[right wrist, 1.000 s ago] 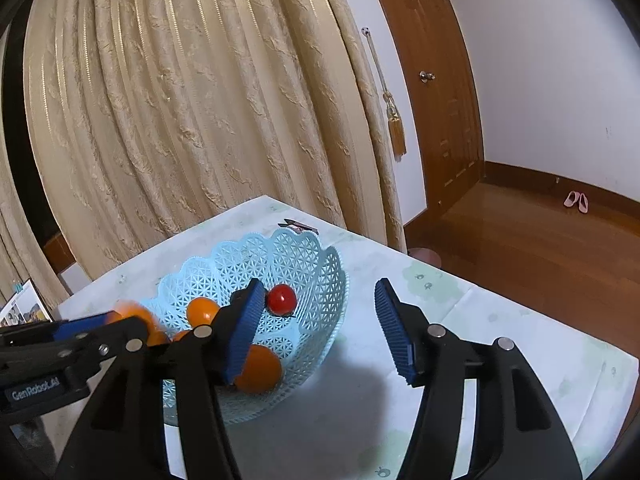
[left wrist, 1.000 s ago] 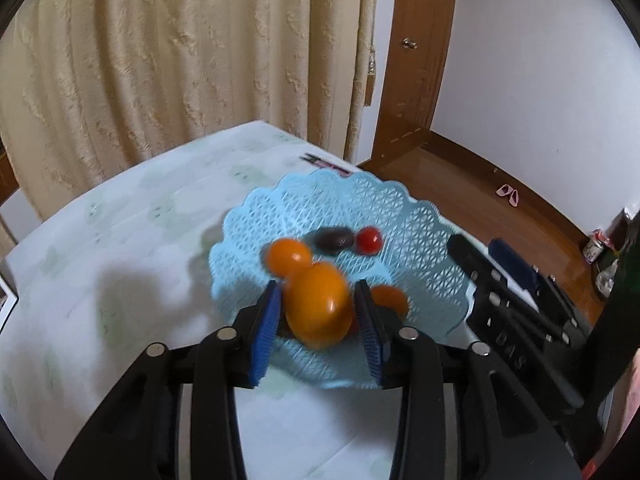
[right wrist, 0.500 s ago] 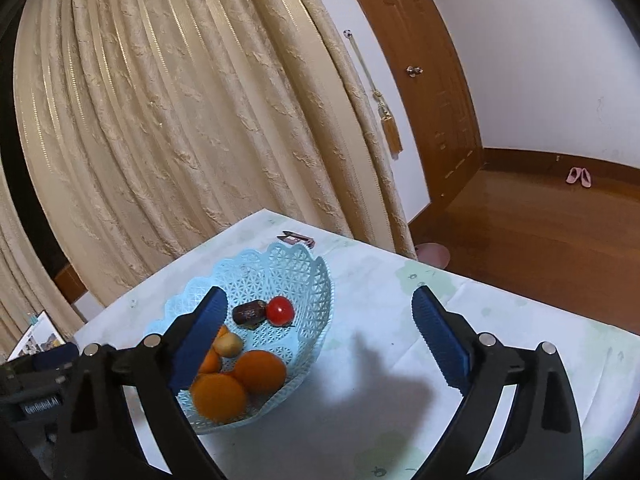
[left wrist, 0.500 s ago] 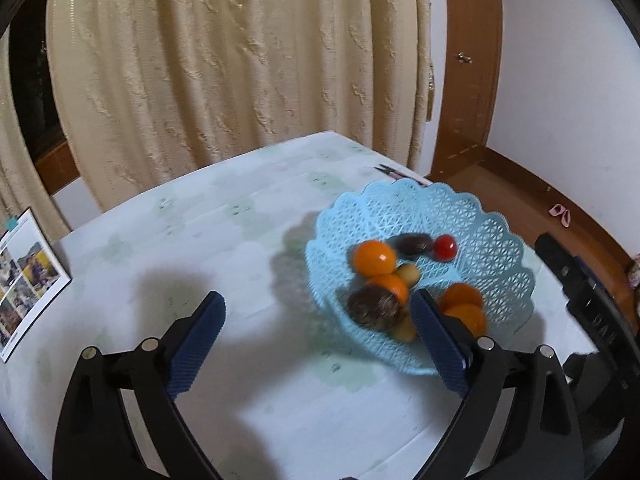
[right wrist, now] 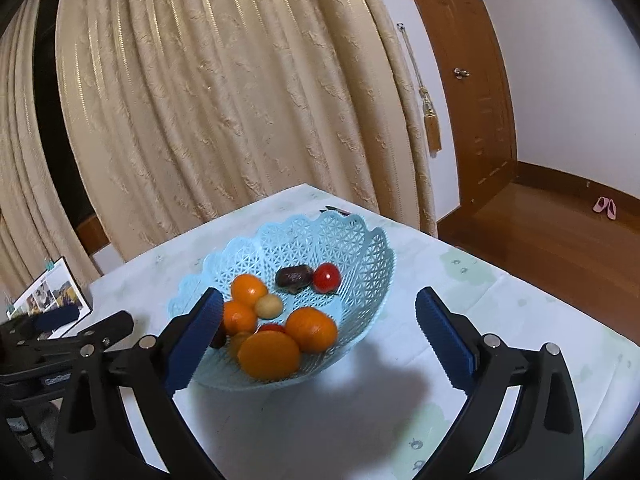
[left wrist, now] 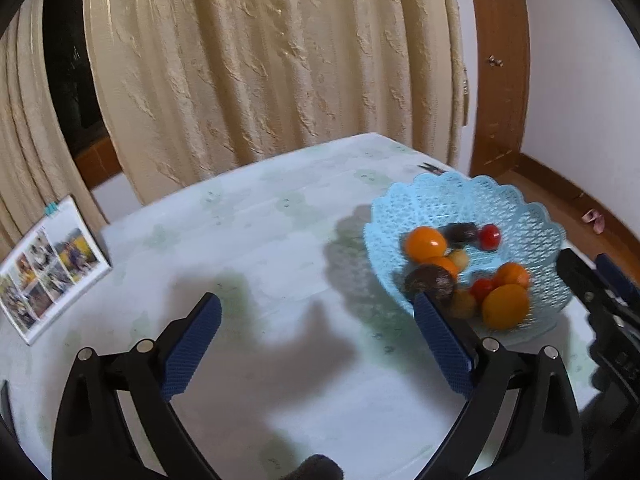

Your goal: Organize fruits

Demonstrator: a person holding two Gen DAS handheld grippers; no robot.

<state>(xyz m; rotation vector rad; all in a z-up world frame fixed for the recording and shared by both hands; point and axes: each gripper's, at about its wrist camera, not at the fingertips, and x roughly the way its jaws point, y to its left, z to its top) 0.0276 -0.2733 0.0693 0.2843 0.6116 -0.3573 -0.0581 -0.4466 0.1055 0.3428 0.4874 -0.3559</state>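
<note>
Both grippers are spread wide and I hold nothing in either. Left gripper (left wrist: 316, 320) hangs over bare tablecloth (left wrist: 248, 240), its right pad (left wrist: 442, 344) just in front of the basket's near rim without clearly touching it. Right gripper (right wrist: 318, 320) frames the near side of the basket (right wrist: 352, 240); its left pad (right wrist: 196, 336) overlaps the rim in my view, though I cannot tell if it touches.

All the fruit I see lies in the blue basket: oranges (right wrist: 270, 354), a red tomato (right wrist: 326, 277), a dark oblong fruit (right wrist: 294, 276) and a small pale one (right wrist: 269, 306).

From the left wrist I also get a round brown fruit (left wrist: 430, 282), mostly hidden behind the pad on the right wrist, and a photo sheet (left wrist: 46, 270) well left on the table. From the right wrist I see the left gripper's black frame at lower left and pink slippers (right wrist: 606, 206) on the floor.
</note>
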